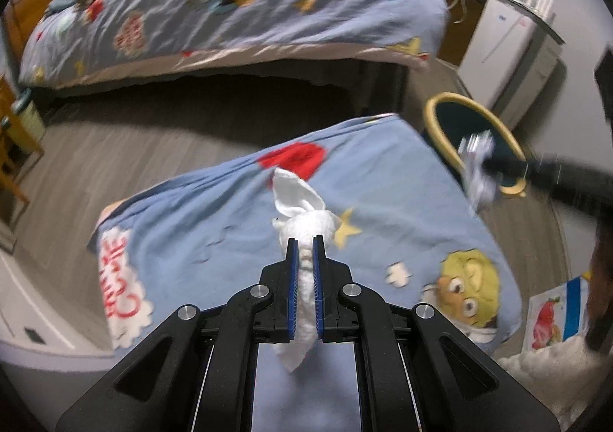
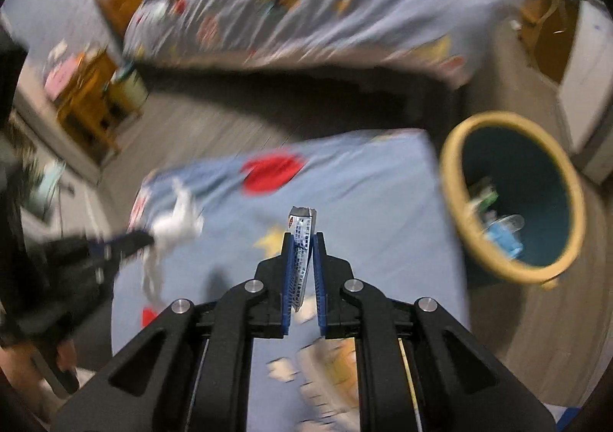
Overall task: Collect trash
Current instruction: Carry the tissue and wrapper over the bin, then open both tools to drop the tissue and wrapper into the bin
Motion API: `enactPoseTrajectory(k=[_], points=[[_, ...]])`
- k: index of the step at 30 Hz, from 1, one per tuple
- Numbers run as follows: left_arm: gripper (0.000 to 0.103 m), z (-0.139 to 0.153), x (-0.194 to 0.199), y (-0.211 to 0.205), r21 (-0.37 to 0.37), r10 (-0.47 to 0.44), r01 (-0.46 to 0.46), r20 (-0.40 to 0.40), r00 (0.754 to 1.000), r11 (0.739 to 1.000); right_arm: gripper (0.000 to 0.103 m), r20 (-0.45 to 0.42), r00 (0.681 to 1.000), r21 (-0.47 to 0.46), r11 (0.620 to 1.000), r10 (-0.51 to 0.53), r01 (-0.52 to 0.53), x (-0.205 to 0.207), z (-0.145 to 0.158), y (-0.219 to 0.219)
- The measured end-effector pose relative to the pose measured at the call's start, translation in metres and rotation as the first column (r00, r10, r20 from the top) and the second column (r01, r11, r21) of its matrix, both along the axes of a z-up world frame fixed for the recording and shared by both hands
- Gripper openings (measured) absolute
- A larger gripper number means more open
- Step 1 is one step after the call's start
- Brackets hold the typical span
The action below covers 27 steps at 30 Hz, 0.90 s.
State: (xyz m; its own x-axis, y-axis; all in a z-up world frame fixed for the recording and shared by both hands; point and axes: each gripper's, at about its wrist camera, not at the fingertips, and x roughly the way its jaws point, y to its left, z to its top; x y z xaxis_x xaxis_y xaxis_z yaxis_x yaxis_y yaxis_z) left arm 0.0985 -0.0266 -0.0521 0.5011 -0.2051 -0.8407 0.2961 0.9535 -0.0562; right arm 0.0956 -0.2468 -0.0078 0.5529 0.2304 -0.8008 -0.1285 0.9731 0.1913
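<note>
My left gripper (image 1: 305,240) is shut on a crumpled white tissue (image 1: 302,217) and holds it above a blue cartoon-print cloth (image 1: 214,225). It also shows at the left of the right wrist view (image 2: 151,238), blurred, with the tissue (image 2: 176,225). My right gripper (image 2: 303,238) is shut on a flat silver printed wrapper (image 2: 301,240) above the same cloth (image 2: 364,194). In the left wrist view the right gripper (image 1: 488,163) holds the wrapper (image 1: 479,171) in front of the yellow-rimmed, dark-lined trash basket (image 1: 433,117). The basket (image 2: 456,202) stands right of the cloth and holds several pieces of trash.
A bed with a blue patterned duvet (image 1: 237,10) lies beyond a strip of grey wood floor (image 1: 115,148). A white cabinet (image 1: 498,48) stands at the right. Wooden furniture (image 2: 88,94) stands at the left. A printed card (image 1: 551,317) lies at the lower right.
</note>
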Motion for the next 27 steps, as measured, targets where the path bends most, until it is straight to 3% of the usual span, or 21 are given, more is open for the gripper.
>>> enactPoseTrajectory(k=[5, 12, 21, 27], points=[[0.008, 0.007, 0.003, -0.05, 0.033, -0.065, 0.063, 0.05, 0.997, 0.997, 0.009, 0.08, 0.99, -0.018, 0.993, -0.112, 0.114, 0.014, 0.025, -0.084], [0.008, 0.014, 0.021, -0.133, 0.0, -0.174, 0.175, 0.087, 0.981, 0.985, 0.009, 0.047, 0.968, -0.056, 0.967, -0.248, 0.25, 0.032, 0.004, -0.178], [0.008, -0.001, 0.059, -0.247, -0.014, -0.3, 0.302, 0.081, 0.951, 0.953, 0.009, -0.088, 0.933, -0.008, 0.937, -0.35, 0.35, 0.037, -0.051, -0.228], [0.008, -0.005, 0.082, -0.28, -0.021, -0.312, 0.316, 0.115, 0.943, 0.948, 0.01, -0.058, 0.928, 0.028, 0.929, -0.368, 0.37, 0.04, -0.053, -0.23]])
